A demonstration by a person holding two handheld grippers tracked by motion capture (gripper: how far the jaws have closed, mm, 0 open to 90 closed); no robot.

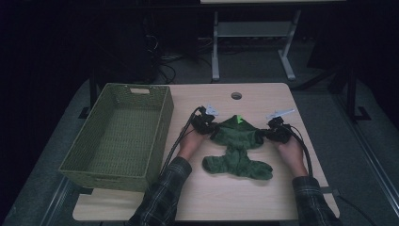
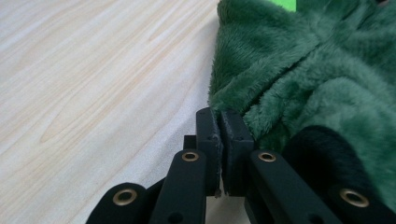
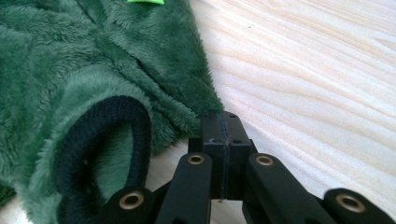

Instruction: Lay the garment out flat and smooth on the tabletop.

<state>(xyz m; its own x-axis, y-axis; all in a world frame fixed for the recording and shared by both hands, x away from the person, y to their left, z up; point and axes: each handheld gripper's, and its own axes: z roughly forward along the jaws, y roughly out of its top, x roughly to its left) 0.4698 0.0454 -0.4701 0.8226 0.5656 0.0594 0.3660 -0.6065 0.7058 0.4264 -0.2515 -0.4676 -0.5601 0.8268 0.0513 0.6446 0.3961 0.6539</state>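
Fleecy green garment (image 1: 237, 146) could slip from my closed left gripper (image 2: 223, 122) and right gripper (image 3: 223, 122), each pinching only an edge at 12 o'clock.

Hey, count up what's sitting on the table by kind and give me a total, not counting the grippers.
Green woven rectangular basket: 1
Dark green fleece garment with black cuffs: 1
Total: 2
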